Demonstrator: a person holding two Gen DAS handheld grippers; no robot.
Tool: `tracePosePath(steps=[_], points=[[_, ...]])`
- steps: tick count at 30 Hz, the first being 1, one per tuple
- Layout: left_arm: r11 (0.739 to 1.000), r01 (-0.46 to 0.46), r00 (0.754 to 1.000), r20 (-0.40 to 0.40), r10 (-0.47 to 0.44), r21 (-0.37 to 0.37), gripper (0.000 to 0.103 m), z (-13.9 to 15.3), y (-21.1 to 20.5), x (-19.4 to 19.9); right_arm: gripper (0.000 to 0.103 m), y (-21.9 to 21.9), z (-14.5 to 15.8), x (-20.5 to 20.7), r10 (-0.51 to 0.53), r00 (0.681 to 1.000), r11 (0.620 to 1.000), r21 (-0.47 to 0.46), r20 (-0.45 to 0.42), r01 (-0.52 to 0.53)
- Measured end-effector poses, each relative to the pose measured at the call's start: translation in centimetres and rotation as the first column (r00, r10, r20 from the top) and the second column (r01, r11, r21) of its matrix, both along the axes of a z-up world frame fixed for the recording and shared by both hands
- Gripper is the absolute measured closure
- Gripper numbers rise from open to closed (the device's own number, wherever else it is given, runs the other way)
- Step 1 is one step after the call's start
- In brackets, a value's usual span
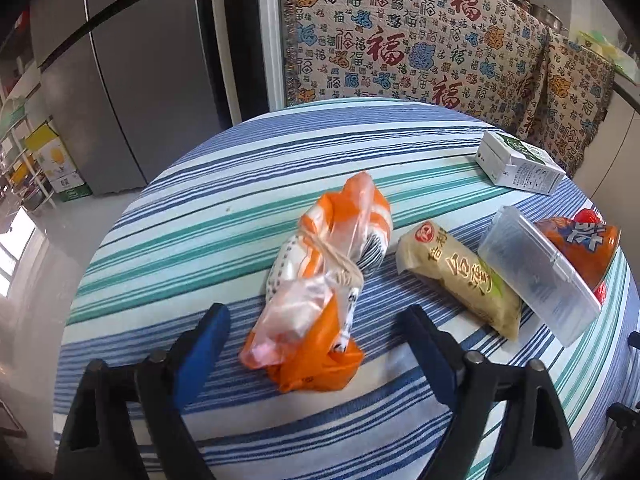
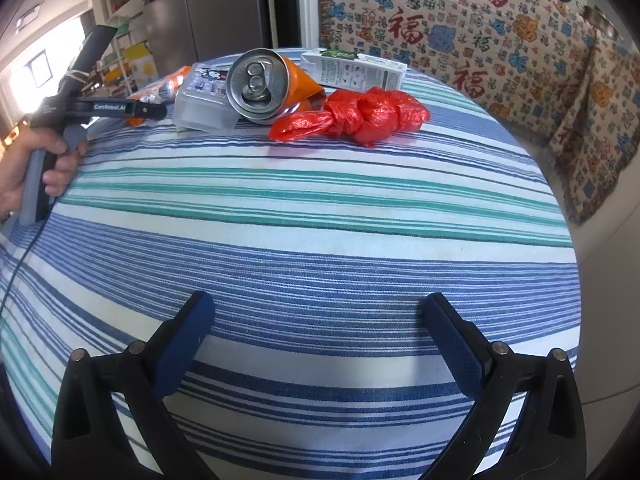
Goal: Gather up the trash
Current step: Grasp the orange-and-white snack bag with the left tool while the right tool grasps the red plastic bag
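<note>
Between our left tool's [image 1: 316, 320] spread blue pads lies the string-tied orange-and-clear plastic bag [image 1: 320, 280], untouched on the striped counter [image 1: 200, 184], while our right tool [image 2: 320, 320] gapes empty.

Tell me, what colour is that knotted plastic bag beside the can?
Bright red, clearest in the right wrist view.

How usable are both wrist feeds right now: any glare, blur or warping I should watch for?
Left wrist view: sharp in the middle, the orange bag and beige packet clear; window glare washes out the floor at left; fisheye bends the table edge. Right wrist view: the can and red bag are crisp; bright window at upper left; corners vignette black.
</note>
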State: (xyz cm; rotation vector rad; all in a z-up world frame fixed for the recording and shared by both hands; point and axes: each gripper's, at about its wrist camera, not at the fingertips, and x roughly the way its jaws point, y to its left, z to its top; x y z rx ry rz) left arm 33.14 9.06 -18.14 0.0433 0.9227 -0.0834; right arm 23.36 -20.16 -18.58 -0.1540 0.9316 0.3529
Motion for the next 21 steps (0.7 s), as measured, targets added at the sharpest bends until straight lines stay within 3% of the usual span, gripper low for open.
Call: tracePosePath(steps=[1, 2, 7, 10, 12, 17, 20, 21], points=[[1.0, 0.024, 1.0, 0.012, -0.024, -0.003, 0.041, 0.2, -0.4, -0.1, 0.0, -0.2, 0.0, 0.2, 0.0, 1.0, 1.0, 0.0, -0.002, 0.0], [0.999, 0.038, 0.999, 0.019, -0.038, 0.0, 0.059, 0.3, -0.7, -0.3, 0.0, -0.6, 0.0, 0.6, -0.005, 1.0, 1.0, -0.001, -0.007, 0.005], [1.0, -0.022, 1.0, 0.017, 0.022, -0.007, 0.062, 0.5, -0.8, -3.3, 0.001, -3.3, -0.1, 3.5, -0.127, 0.992, 0.992, 0.008, -0.023, 0.127], [0.997, -0.078, 0.997, 0.003, 0.078, -0.016, 0.062, 0.7, -1.4, -6.7, 0.021, -4.0, 0.5, 5.5, -0.184, 0.982, 0.981, 0.053, -0.04, 0.186], [0.996, -0.087, 0.996, 0.005, 0.087, -0.009, 0.061, 0.8, -2.6, -9.4, 0.034, -3.9, 1.2, 6.9, -0.197, 0.979, 0.97, 0.134, -0.061, 0.203], [0.996, -0.088, 0.996, 0.01, 0.088, -0.011, 0.061, 0.9, -5.1, -13.9, 0.037, -2.3, 2.6, 9.3, -0.228, 0.972, 0.933, 0.272, -0.052, 0.234], [0.996, -0.088, 0.996, 0.008, 0.088, -0.009, 0.06, 0.9, -5.6, -15.0, 0.037, -0.8, 1.8, 10.7, -0.212, 0.973, 0.93, 0.286, -0.093, 0.23], [0.996, -0.087, 0.996, 0.009, 0.087, -0.011, 0.06, 0.9, -5.6, -15.2, 0.047, -0.3, 1.2, 11.0, -0.203, 0.973, 0.936, 0.269, -0.111, 0.226]])
